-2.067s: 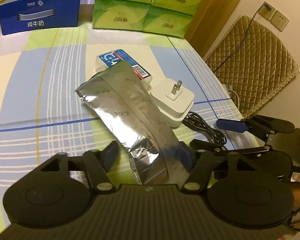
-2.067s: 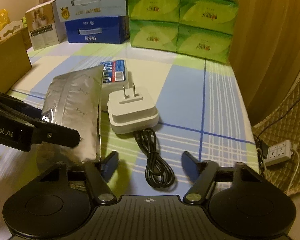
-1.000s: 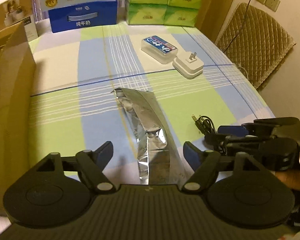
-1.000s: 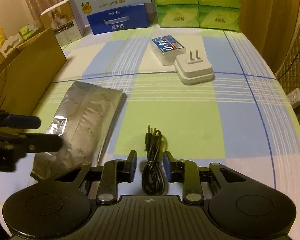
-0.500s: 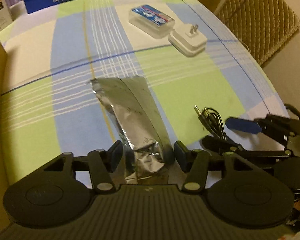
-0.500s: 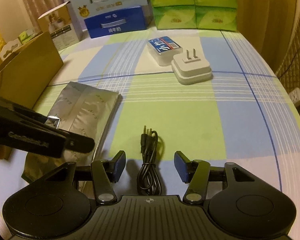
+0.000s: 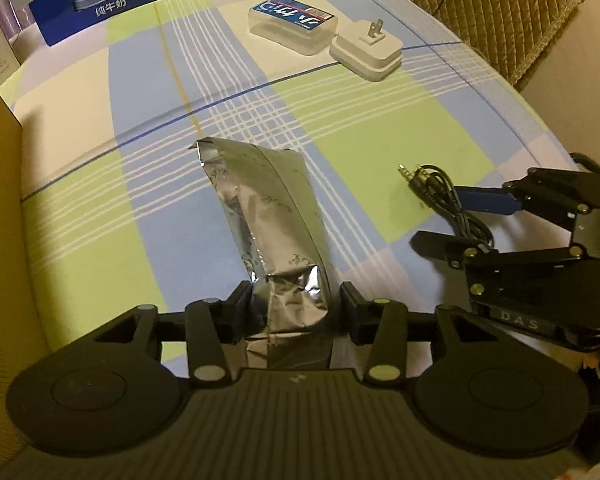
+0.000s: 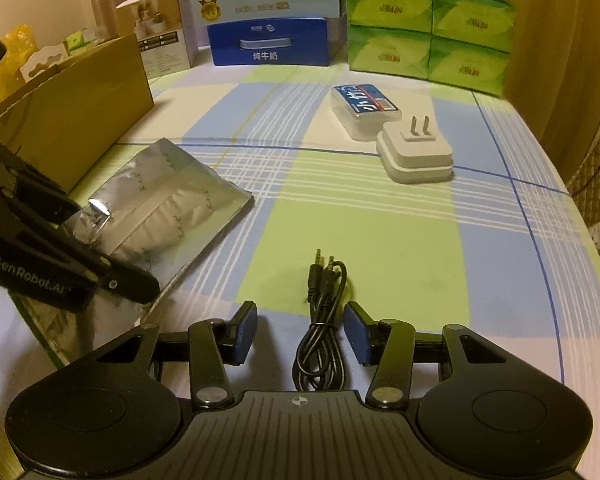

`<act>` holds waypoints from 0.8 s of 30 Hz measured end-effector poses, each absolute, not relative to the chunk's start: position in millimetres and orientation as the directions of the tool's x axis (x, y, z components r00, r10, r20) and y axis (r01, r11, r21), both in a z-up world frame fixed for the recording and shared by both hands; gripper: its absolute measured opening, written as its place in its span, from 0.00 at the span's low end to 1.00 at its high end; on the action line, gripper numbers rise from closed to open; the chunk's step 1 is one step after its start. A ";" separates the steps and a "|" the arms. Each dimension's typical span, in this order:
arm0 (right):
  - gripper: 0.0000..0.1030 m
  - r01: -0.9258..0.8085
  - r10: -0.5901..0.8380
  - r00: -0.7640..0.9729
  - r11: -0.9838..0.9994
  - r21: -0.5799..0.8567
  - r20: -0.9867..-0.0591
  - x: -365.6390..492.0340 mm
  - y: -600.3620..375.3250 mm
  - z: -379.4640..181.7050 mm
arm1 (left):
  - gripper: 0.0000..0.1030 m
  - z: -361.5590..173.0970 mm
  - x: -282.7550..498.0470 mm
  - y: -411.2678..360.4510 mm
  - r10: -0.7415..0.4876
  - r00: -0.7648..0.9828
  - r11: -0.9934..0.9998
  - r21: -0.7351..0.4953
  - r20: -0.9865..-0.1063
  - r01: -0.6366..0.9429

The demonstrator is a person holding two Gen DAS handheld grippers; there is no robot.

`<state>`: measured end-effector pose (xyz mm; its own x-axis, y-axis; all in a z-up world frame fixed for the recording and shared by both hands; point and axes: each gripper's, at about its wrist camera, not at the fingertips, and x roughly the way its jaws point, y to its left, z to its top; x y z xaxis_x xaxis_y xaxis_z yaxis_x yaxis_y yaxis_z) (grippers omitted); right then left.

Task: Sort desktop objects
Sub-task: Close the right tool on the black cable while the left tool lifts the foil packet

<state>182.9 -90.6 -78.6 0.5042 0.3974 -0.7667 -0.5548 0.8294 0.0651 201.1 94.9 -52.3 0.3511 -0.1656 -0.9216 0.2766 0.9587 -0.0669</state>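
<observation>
Open cloth (image 8: 380, 216) centre, cardboard box (image 8: 80, 108) blocking left

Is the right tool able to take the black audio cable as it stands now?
Probably yes. The right tool is open, and the black audio cable already lies between its fingers on the tablecloth, with nothing in between.

bag (image 7: 274, 216): shiny crinkly foil
cable (image 8: 320, 312): smooth black rubber
charger (image 8: 416, 152): smooth white plastic
tablecloth (image 8: 380, 232): soft checked cloth
</observation>
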 end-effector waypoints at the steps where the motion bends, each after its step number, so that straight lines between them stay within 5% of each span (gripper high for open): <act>1: 0.43 -0.555 0.397 0.506 0.830 0.063 -0.766 182.6 -90.6 -78.7 | 0.46 -52.6 202.0 94.4 -0.156 0.350 0.959 -0.057 -0.924 0.278; 13: 0.32 -0.531 0.384 0.535 0.846 0.055 -0.753 185.5 -93.1 -79.8 | 0.50 -61.9 201.2 86.5 -0.127 0.362 0.958 -0.019 -0.924 0.287; 17: 0.30 -0.543 0.370 0.543 0.840 0.021 -0.754 182.9 -89.3 -81.5 | 0.45 -60.8 199.0 86.3 -0.123 0.370 0.959 -0.015 -0.921 0.282; 20: 0.14 -0.543 0.359 0.554 0.840 0.000 -0.751 181.6 -88.2 -82.2 | 0.41 -60.7 197.5 86.9 -0.130 0.374 0.960 -0.022 -0.918 0.279; 24: 0.12 -0.526 0.360 0.560 0.850 0.016 -0.746 182.9 -91.0 -82.8 | 0.37 -58.1 196.1 88.0 -0.141 0.376 0.961 -0.036 -0.916 0.273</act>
<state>182.9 -91.0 -82.8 0.5602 0.3605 -0.7458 -0.5259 0.8504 0.0161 196.1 88.0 -58.1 0.3760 -0.1414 -0.9158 0.2731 0.9613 -0.0363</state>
